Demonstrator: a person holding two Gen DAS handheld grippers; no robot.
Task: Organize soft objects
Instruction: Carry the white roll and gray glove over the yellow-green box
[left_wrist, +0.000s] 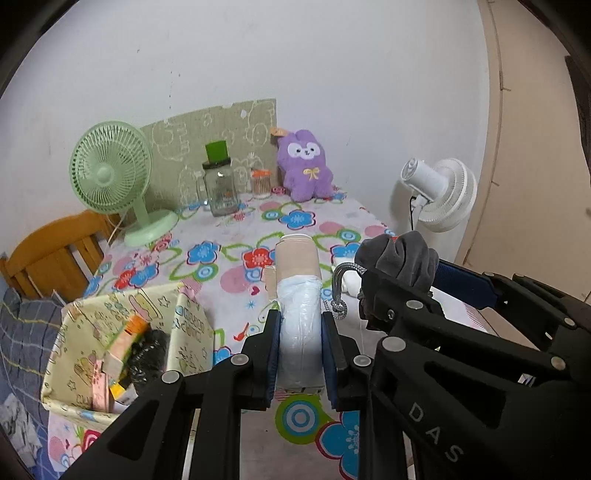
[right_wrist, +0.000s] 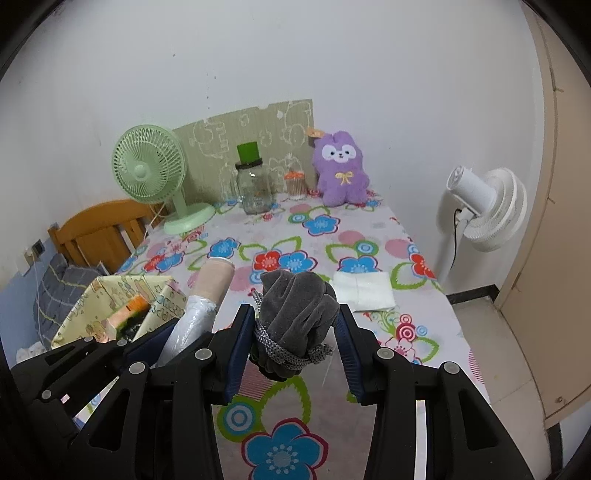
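Your left gripper (left_wrist: 300, 347) is clamped tight on a roll of beige elastic bandage with a white plastic-wrapped end (left_wrist: 298, 295); the blue pads press on the wrapped end and the beige end sticks out forward, past the fingertips, clear above the flower-print tablecloth (left_wrist: 236, 236). Your right gripper (right_wrist: 297, 345) has its jaws only a little apart, closed on a grey velvet drawstring pouch (right_wrist: 295, 306). The pouch bulges out ahead of the pads, and its grey braided cord (right_wrist: 284, 354) is wound around its neck between them. The two grippers sit side by side, the right one just beside the left, both held above the near half of the tabletop.

At the near left edge stands a cream fabric basket printed with cartoon figures (left_wrist: 74, 332), open, with small packets and something black inside. A white folded cloth (right_wrist: 364, 290) lies flat near the right edge. Along the far edge stand a mint-green desk fan (left_wrist: 110, 177), a clear glass jar with a green cap (left_wrist: 219, 184) and a purple plush rabbit (left_wrist: 306, 166).
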